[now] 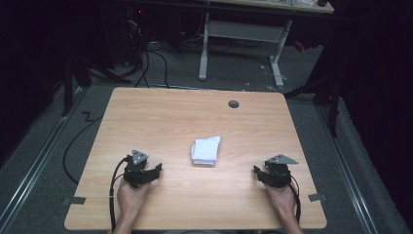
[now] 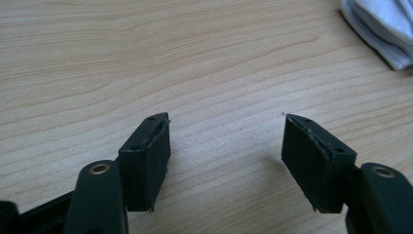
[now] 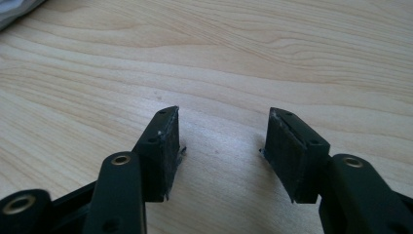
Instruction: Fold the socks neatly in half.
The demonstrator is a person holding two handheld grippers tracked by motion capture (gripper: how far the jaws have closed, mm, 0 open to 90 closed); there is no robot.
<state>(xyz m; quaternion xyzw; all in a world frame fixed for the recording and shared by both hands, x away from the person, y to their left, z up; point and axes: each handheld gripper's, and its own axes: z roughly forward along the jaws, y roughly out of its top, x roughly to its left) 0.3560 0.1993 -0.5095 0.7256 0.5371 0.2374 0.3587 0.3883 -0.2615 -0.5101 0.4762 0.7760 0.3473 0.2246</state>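
We see a folded white cloth (image 1: 205,151) lying flat near the middle of the wooden table (image 1: 160,117), with its layered edges stacked on one another. It sits between our 2 tools and touches neither of them.

Our left gripper (image 1: 157,170) rests low over the table at the near left, held in the left hand (image 1: 132,196), and points toward the cloth. In the left gripper view its jaws stand spread (image 2: 226,158), with only bare wood grain between the 2 pads, and the cloth (image 2: 384,29) shows at the upper right corner, well apart from the tips.

Our right gripper (image 1: 257,173) sits at the near right in the right hand (image 1: 282,197), also aimed inward. In the right gripper view its jaws are likewise spread (image 3: 221,153) over bare table, nothing pinched, and a sliver of the cloth (image 3: 14,9) shows at the upper left corner.
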